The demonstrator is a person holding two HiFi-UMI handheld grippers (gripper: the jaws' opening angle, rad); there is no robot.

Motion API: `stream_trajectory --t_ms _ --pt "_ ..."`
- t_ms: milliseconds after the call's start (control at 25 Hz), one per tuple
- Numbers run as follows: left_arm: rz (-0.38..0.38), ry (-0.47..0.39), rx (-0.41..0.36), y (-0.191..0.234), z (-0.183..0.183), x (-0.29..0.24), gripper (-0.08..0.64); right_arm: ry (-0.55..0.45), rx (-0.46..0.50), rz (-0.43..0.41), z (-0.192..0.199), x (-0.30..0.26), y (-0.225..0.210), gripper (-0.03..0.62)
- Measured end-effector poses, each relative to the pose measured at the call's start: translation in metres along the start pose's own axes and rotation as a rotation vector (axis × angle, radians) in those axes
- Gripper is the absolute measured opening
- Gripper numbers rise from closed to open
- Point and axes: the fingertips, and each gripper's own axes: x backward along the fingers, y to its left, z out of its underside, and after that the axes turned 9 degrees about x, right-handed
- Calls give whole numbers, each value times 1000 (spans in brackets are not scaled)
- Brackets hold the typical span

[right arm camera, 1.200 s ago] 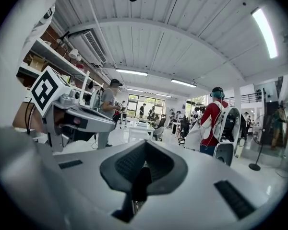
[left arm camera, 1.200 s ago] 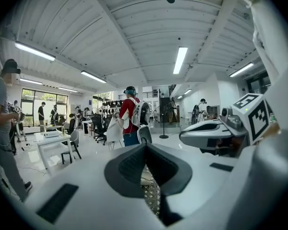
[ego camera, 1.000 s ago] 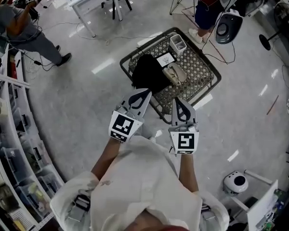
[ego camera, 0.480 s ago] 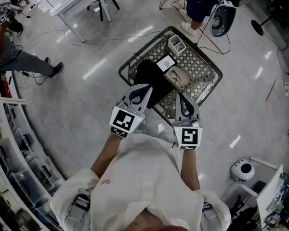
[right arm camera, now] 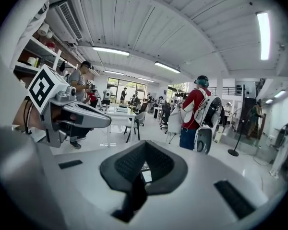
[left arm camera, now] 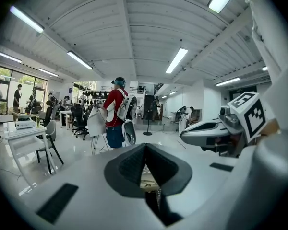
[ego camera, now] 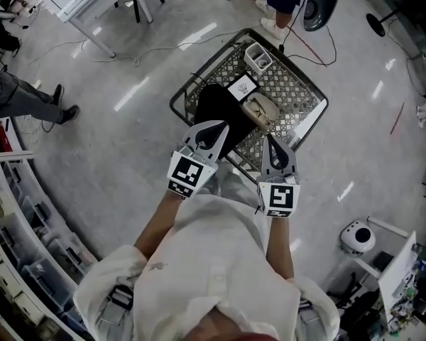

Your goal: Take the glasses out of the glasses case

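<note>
both grippers shut and raised short of the table

at the far left of the head view, storage shelves curve along the edge of the floor. the left gripper is held in front of the person's white shirt, and its tip overlaps the near edge of a black cloth on the mesh table. in the left gripper view its jaws are pressed together with nothing clamped between them.

just right of the cloth a white card lies on the mesh. the beige glasses case lies just nearer than the card, beside the cloth; it is too small to tell whether it is open. a white tub stands at the table's far corner.

the right gripper hovers over the table's near edge, apart from the case. its jaws are likewise closed on nothing.
</note>
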Motion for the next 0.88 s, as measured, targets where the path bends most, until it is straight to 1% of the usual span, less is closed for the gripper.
stream_trajectory --t_ms 160,400,560,720,880 --pt "-4 11 -9 3 3 -23 12 36 -10 6 21 -14 -19 6" --pt "-16 54 -5 13 13 -56 12 57 -51 -6 46 -42 -40 6" --pt "-19 98 5 17 26 -84 12 90 -73 -22 70 -60 -57 6" --pt "-19 145 8 22 38 -112 12 96 -114 -41 85 -79 -68 6" --pt "-13 191 5 24 51 -135 12 137 -149 -60 112 -92 -75 6"
